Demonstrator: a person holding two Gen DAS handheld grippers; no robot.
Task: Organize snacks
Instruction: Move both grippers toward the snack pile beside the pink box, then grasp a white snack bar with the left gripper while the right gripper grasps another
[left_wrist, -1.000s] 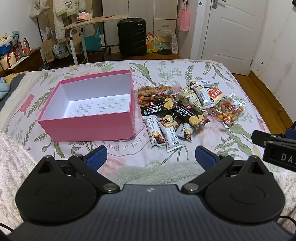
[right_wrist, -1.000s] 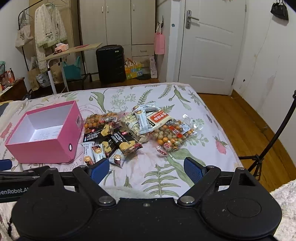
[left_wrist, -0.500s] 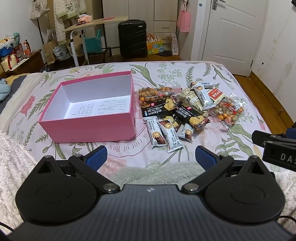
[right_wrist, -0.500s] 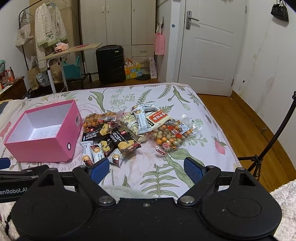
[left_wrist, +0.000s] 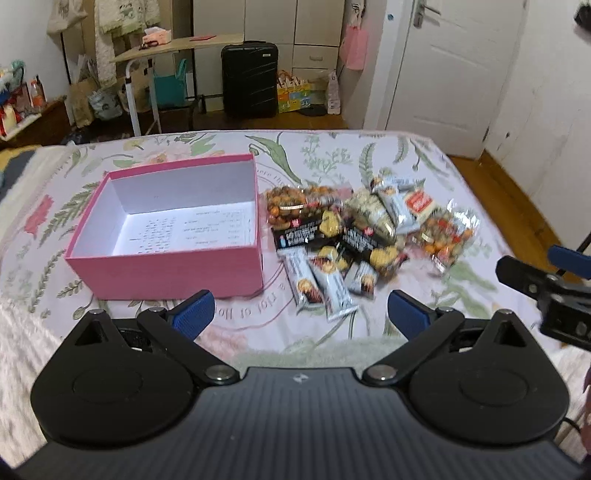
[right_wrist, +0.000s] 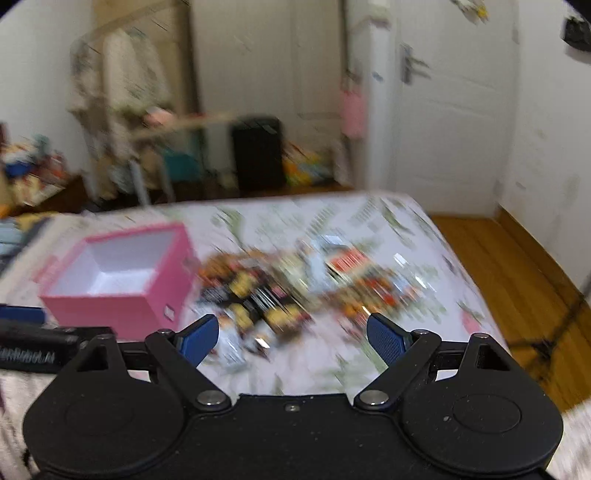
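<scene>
An open, empty pink box (left_wrist: 173, 269) with a white inside sits on the floral bedspread, left of a pile of snack packets (left_wrist: 365, 232): nut bags, black bars and silver bars. My left gripper (left_wrist: 299, 314) is open and empty, held above the bed just short of the box and the pile. My right gripper (right_wrist: 291, 338) is open and empty, and its view is motion-blurred; the pink box (right_wrist: 122, 295) and the snack pile (right_wrist: 295, 288) lie ahead of it. The right gripper also shows at the right edge of the left wrist view (left_wrist: 554, 280).
The bedspread (left_wrist: 332, 158) ends at a wooden floor (right_wrist: 509, 266) on the right. Beyond the bed stand a black suitcase (left_wrist: 249, 79), a folding table (left_wrist: 173, 44) and a white door (left_wrist: 454, 70). A fluffy white blanket (left_wrist: 22, 343) lies at the near edge.
The right gripper has swung quickly, tilting up and to the left, so its view is blurred. The left gripper has edged slightly towards the box and snacks. Both stay open.
</scene>
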